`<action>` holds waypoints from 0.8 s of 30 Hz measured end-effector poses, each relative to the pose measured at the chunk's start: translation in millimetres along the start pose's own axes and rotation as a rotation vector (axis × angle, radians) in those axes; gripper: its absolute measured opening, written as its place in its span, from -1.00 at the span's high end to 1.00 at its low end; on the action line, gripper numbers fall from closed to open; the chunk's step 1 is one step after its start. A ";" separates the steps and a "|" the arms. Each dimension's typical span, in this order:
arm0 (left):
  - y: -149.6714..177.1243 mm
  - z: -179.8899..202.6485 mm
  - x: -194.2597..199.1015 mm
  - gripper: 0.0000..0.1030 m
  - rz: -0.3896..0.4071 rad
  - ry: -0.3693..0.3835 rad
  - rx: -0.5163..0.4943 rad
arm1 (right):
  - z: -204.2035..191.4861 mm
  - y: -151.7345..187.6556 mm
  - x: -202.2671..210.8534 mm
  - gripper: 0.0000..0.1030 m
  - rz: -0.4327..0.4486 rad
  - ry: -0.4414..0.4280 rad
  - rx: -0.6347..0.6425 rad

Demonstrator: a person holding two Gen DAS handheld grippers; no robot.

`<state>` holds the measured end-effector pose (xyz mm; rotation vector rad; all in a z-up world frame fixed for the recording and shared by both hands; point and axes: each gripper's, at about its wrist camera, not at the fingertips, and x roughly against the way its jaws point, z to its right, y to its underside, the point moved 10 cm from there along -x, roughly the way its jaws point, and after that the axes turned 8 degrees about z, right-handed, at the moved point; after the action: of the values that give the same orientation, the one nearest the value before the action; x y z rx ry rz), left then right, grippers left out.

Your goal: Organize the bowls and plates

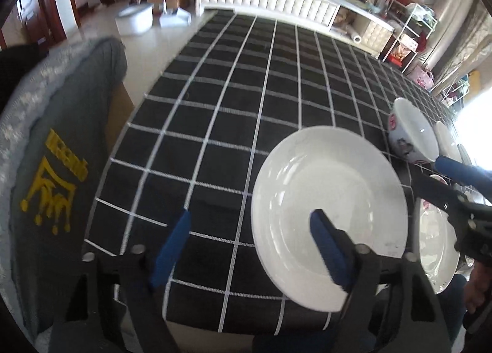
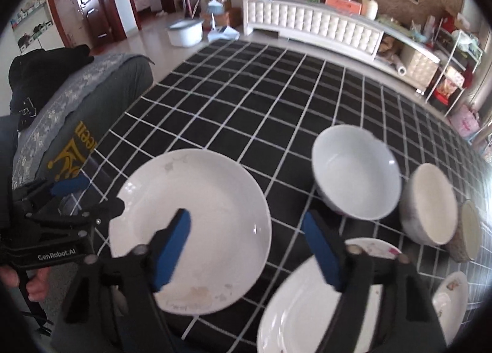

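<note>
A black cloth [image 2: 276, 101] crossed by thin white grid lines covers the table, running away toward a pale tiled floor. Beyond it stands a long white tufted cabinet [image 2: 310, 19] loaded with boxes and bottles, a white tub [image 2: 185, 33] on the floor beside a broom, dark wooden doors at the far left and a wire rack of clutter at the far right. A grey cushion with a yellow crown print [image 1: 58, 187] sits against the table's left edge.

The crockery gathers at the near right of the cloth. A large white plate [image 2: 196, 227] lies flat near the front edge; just beside it, to the right, a second white plate [image 2: 301, 310] with a smaller patterned dish tucked at its far rim. Behind these stands a row of bowls — a white bowl [image 2: 358, 174], then a cream bowl [image 2: 430, 202], then another at the edge, only partly visible.

The left gripper [image 1: 252, 236] hovers with its blue-padded fingers spread wide, one pad over bare cloth and the other over the large plate, holding nothing. The right gripper [image 2: 249, 242] is likewise spread apart and empty, one finger above the large plate, the other above the second plate
</note>
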<state>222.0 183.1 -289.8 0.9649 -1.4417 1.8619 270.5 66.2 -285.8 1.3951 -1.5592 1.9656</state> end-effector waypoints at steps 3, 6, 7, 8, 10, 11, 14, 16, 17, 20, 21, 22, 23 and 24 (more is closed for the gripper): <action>5.4 1.4 -8.9 -0.36 -0.037 0.017 -0.008 | 3.1 4.4 -15.6 -0.29 -0.034 0.011 -0.009; 10.9 3.9 -13.2 -0.36 -0.061 0.035 -0.007 | 7.8 8.5 -25.8 -0.28 -0.054 0.029 -0.013; 11.9 2.5 -15.9 -0.30 -0.065 0.037 -0.008 | 8.2 9.7 -28.8 -0.28 -0.061 0.030 -0.016; 13.8 1.1 -17.9 -0.27 -0.072 0.032 -0.009 | 9.3 12.0 -30.8 -0.28 -0.069 0.033 -0.018; 17.7 1.8 -20.9 -0.26 -0.085 0.036 -0.003 | 10.2 16.7 -34.7 -0.28 -0.086 0.041 -0.014; 19.2 2.2 -22.0 -0.23 -0.090 0.036 -0.001 | 10.3 19.6 -35.9 -0.28 -0.092 0.039 -0.014; 24.0 2.3 -25.7 -0.09 -0.110 0.020 -0.005 | 10.7 26.3 -41.6 -0.16 -0.111 0.037 -0.017; 27.4 2.5 -26.3 0.13 -0.128 0.029 0.000 | 12.6 30.0 -44.6 -0.12 -0.125 0.042 -0.027; 27.2 3.0 -25.9 0.22 -0.125 0.027 0.000 | 13.9 32.3 -45.7 -0.08 -0.131 0.038 -0.037; 25.5 8.1 -26.1 0.46 -0.129 0.055 0.008 | 14.9 36.7 -47.4 0.13 -0.141 0.024 -0.059; 25.6 10.4 -26.3 0.50 -0.129 0.054 -0.001 | 13.9 37.1 -46.4 0.16 -0.136 0.016 -0.063; 24.9 13.8 -27.2 0.61 -0.131 0.057 -0.012 | 13.6 36.6 -45.6 0.25 -0.134 0.009 -0.063; 25.1 16.3 -26.9 0.61 -0.132 0.049 -0.026 | 12.4 36.8 -44.6 0.31 -0.134 0.008 -0.058; 25.0 17.4 -26.8 0.60 -0.132 0.037 -0.037 | 12.2 37.0 -43.6 0.31 -0.134 0.014 -0.056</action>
<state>220.3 159.7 -323.0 0.9782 -1.3533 1.7430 272.6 56.1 -343.4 1.4212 -1.4632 1.8365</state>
